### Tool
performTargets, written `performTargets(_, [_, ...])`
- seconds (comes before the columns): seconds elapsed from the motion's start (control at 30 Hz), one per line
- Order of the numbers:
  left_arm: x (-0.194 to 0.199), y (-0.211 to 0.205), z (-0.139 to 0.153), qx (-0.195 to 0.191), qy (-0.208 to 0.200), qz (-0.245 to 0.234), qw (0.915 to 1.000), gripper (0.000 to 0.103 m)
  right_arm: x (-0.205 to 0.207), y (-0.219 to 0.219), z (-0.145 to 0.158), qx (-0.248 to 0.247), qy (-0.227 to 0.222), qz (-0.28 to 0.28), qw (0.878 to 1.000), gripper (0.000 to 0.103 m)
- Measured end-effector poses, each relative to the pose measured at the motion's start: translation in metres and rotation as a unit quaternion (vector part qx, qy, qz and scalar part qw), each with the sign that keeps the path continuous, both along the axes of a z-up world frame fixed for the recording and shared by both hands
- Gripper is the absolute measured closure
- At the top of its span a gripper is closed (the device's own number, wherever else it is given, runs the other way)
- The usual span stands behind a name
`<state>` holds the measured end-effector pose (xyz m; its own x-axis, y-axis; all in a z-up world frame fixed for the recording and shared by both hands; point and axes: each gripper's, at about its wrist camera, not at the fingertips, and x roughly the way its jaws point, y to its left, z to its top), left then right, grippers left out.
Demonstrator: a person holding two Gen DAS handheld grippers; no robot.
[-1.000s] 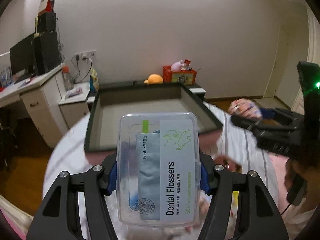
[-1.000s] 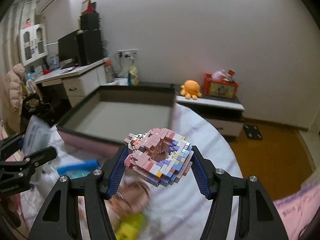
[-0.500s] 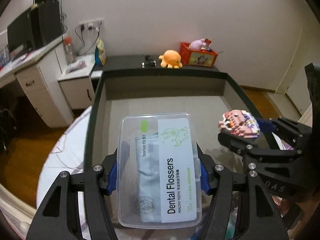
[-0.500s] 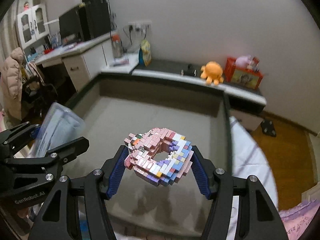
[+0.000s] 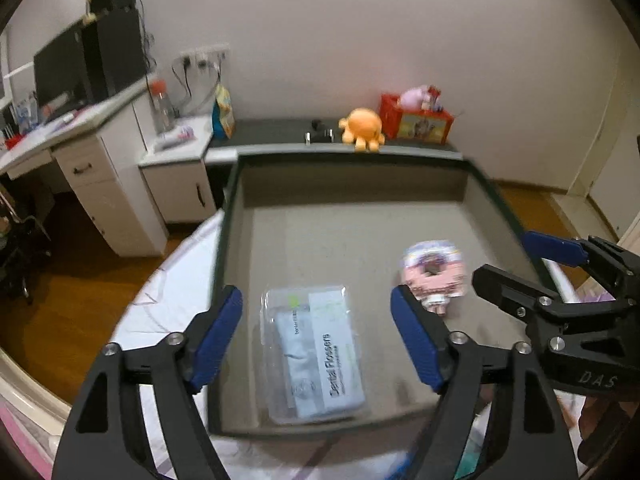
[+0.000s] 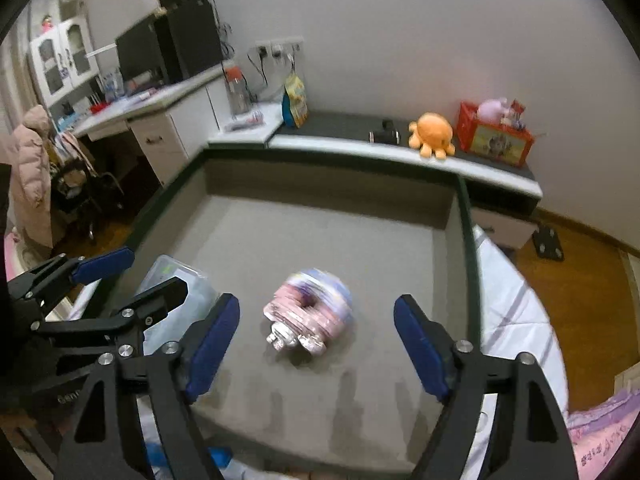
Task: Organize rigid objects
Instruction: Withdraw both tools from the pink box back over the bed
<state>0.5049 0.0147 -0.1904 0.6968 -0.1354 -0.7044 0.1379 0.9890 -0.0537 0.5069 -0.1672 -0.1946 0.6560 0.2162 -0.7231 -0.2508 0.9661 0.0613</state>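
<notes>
Since a sec ago both items have left the tongs: the dental flosser box point(image 5: 316, 354) was clamped in the left gripper point(image 5: 316, 340) and the pink brick donut point(image 6: 310, 312) in the right gripper point(image 6: 316, 344); both now sit in the grey tray point(image 5: 360, 236), and both views have closed in over the tray.

Left gripper: jaws apart and opening, blue pads clear of the box on both sides, nothing pinched. Box lies flat on tray floor at approx 6 o'clock in the left wrist view, near the tray's front rim, label up.

Right gripper: jaws apart and opening, pads well clear of the donut, which shows blurred between them in the right wrist view, at approx 6 o'clock on the tray floor. In the left wrist view the donut point(image 5: 434, 274) is at 3 o'clock of the box, apart from it.

Bkgd: orange plush octopus point(image 6: 432, 134) and red box point(image 6: 496, 138) on the ledge at 12–1 o'clock beyond the tray.
</notes>
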Motion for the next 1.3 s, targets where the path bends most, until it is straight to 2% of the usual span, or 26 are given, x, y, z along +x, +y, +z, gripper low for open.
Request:
performTargets(0.17, [-0.060,0.007,0.038,0.020,-0.078,0.019,0.9966,0.004,-0.046,-0.004,0.038,-0.022,-0.062,-0.022,0.998,0.021])
performTargets(0.2, [-0.073,0.009,0.043,0.023,-0.093,0.024,0.9951,0.000,-0.065,-0.004,0.046,-0.031,-0.085,-0.025,0.996,0.021])
performTargets(0.3, [-0.111,0.011,0.055,0.033,-0.123,0.037,0.9912,0.000,-0.098,-0.002,0.057,-0.054,-0.115,-0.037,0.991,0.019])
performTargets(0.43, [-0.154,0.011,0.060,0.045,-0.144,0.057,0.9869,0.000,-0.147,-0.004,0.059,-0.060,-0.148,-0.045,0.986,0.018])
performTargets(0.57, [-0.199,0.017,0.065,0.029,-0.166,0.068,0.9833,0.000,-0.200,-0.016,0.066,-0.054,-0.200,-0.074,0.976,0.018])
performTargets(0.7, [-0.233,0.025,0.063,0.009,-0.175,0.081,0.9813,0.000,-0.241,-0.041,0.071,-0.057,-0.238,-0.133,0.960,0.015])
performTargets(0.83, [-0.251,0.031,0.056,-0.014,-0.164,0.085,0.9828,0.000,-0.262,-0.068,0.066,-0.035,-0.238,-0.174,0.955,0.014])
performTargets(0.9, [-0.257,0.031,0.051,-0.011,-0.159,0.089,0.9832,0.000,-0.269,-0.081,0.059,-0.030,-0.233,-0.202,0.951,0.014])
performTargets(1.0, [-0.263,0.028,0.044,0.006,-0.152,0.088,0.9844,0.000,-0.277,-0.096,0.048,-0.019,-0.215,-0.222,0.951,0.014])
performTargets(1.1, [-0.269,0.025,0.039,0.018,-0.150,0.085,0.9848,0.000,-0.285,-0.103,0.041,-0.017,-0.209,-0.227,0.951,0.014])
performTargets(1.3, [-0.281,0.023,0.038,0.010,-0.155,0.073,0.9852,0.000,-0.294,-0.099,0.039,-0.017,-0.217,-0.215,0.952,0.013])
